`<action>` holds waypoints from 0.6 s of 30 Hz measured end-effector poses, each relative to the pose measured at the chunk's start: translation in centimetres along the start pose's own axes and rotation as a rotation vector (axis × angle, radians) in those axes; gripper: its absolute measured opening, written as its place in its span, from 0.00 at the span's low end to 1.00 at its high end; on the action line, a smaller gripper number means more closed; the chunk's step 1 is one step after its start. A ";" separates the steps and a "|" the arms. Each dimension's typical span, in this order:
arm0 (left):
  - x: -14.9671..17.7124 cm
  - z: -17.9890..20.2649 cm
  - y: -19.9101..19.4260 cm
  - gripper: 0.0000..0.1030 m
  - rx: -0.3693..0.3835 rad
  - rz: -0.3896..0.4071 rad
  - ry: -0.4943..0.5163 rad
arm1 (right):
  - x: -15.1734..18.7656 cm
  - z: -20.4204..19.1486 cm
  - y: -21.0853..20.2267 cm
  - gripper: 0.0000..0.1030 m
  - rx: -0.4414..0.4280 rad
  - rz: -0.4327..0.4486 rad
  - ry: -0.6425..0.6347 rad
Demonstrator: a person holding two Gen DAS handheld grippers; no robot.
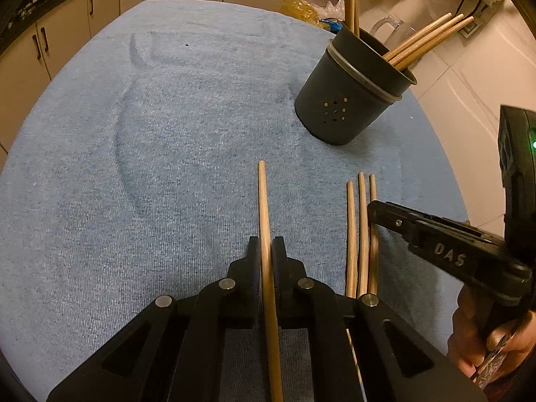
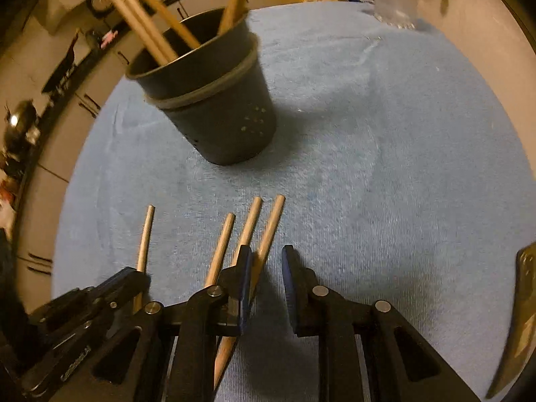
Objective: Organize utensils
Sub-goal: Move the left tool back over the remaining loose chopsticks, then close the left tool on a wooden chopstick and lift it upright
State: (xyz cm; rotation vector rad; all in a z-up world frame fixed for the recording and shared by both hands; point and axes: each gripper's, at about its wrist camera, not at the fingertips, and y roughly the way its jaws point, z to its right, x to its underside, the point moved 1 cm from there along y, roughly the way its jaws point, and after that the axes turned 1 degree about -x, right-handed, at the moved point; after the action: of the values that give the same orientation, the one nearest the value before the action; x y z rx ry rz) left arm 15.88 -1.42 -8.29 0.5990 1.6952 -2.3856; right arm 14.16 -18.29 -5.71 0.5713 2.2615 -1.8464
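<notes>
While several chopsticks [image 1: 425, 38] already stand in the holder [image 1: 351, 97] ahead, left tongs [image 1: 266, 258] pinch one chopstick [image 1: 263, 207]; right tongs [image 2: 266, 268], spread, straddle another of three [image 2: 268, 234] remaining.

Your right gripper [image 2: 266, 261] hangs low over the blue-clothed surface [image 2: 385, 167], jaws apart — the rightmost chopstick [image 2: 268, 238] runs under its left finger, no pad pressing it. Two more chopsticks [image 2: 222, 244] lie just left. Your left gripper [image 2: 134, 276] sits at the near left edge, closed on a fourth chopstick [image 2: 145, 234]. The dark holder [image 2: 217, 110] stands upright farther back — chopsticks inside.
</notes>
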 end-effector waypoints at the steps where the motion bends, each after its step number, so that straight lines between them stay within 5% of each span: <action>1: 0.0 0.1 0.1 0.06 -0.004 0.001 0.004 | -0.1 -0.5 0.1 0.15 0.027 -0.001 -0.021; 7: -0.1 0.2 0.2 0.06 -0.005 0.002 0.004 | -0.4 0.6 -0.3 0.07 0.005 -0.005 -0.023; 18: -1.0 0.4 -2.3 0.06 0.027 0.059 -0.008 | 0.6 2.6 -5.0 0.07 -0.122 0.147 0.028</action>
State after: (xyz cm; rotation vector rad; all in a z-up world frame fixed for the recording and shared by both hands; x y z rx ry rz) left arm 15.84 -1.05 -5.75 0.6341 1.6210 -2.3707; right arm 11.37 -21.56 -1.94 0.7249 2.2638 -1.6298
